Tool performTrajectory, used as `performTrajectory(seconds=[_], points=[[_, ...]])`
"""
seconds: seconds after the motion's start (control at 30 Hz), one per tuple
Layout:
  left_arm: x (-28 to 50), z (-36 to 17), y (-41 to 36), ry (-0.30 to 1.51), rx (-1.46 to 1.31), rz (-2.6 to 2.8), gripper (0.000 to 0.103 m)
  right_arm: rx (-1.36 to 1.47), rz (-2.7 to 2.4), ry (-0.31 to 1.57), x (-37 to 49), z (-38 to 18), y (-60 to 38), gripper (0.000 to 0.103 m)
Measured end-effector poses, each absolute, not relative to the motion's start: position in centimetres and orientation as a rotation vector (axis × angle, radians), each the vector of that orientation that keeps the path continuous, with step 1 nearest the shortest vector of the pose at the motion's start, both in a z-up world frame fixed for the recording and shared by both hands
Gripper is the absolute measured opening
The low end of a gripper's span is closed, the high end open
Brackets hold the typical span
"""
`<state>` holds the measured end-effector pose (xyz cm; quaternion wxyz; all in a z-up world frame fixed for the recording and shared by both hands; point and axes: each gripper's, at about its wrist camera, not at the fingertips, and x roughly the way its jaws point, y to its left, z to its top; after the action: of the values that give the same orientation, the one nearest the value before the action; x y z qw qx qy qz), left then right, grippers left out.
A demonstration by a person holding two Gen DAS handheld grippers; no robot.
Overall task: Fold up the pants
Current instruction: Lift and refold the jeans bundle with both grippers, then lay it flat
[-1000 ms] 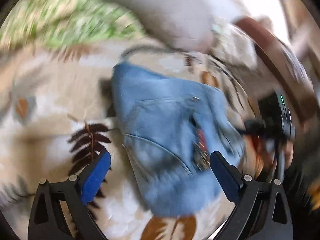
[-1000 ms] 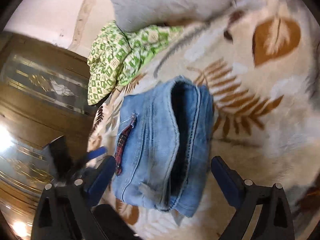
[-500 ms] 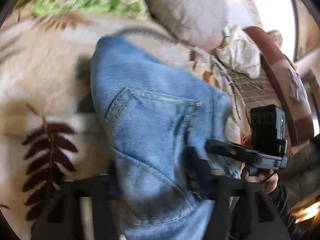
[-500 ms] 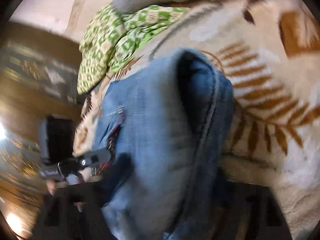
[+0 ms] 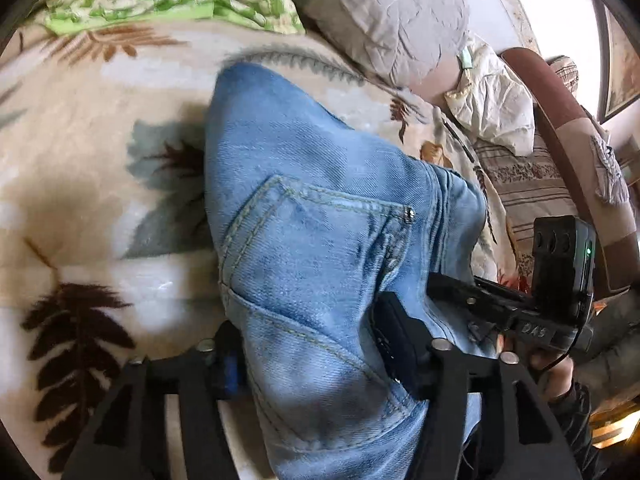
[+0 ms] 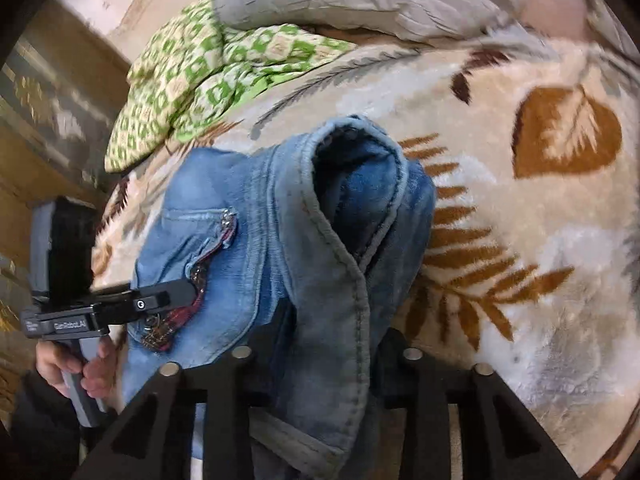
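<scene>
- Denim pants (image 5: 320, 240), light blue and already bunched into a folded bundle, lie on the blanket (image 5: 88, 168) straight ahead of both claws and run back between the fingers of each.
- Left claw (image 5: 316, 356): pants fill the gap between its fingers, the back pocket just ahead of it; the blue pad on one side and the black finger on the other touch the cloth, and the jaws are opening.
- Right claw (image 6: 320, 364): the thick hemmed edge of the pants passes between its fingers, which press on the denim from both sides, and the jaws are closing.
- Seen from the left claw, the right one sits just to its right, on the same bundle, held by a hand (image 5: 556, 372).
- Seen from the right claw, the left one lies to its left, its finger on a dark red trim of the pants, held by a hand (image 6: 76, 364).
- Beyond the pants, a cream blanket with brown leaf prints covers the bed.
- Farther ahead of the claws lie a green patterned cloth (image 6: 208, 68) and a grey pillow (image 5: 384, 20).
</scene>
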<state>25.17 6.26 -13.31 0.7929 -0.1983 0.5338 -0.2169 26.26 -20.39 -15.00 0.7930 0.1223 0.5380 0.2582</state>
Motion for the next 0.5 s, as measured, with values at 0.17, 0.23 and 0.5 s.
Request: performTrajectory(seconds=[0.17, 0.23, 0.5], points=[[19.7, -8.2, 5.7, 0.987, -0.141, -0.492, 0.098, 0.275, 0.575, 1.124, 24.4, -12.2, -23.2, 0.065], [16.0, -6.2, 4.5, 0.867, 0.081, -0.528, 0.099, 0.211, 0.615, 1.062, 21.9, -10.4, -23.8, 0.073], [9.1, -6.7, -0.6, 0.666, 0.522, -0.569, 0.099, -0.015, 0.736, 0.954, 14.8, -7.9, -22.9, 0.072]])
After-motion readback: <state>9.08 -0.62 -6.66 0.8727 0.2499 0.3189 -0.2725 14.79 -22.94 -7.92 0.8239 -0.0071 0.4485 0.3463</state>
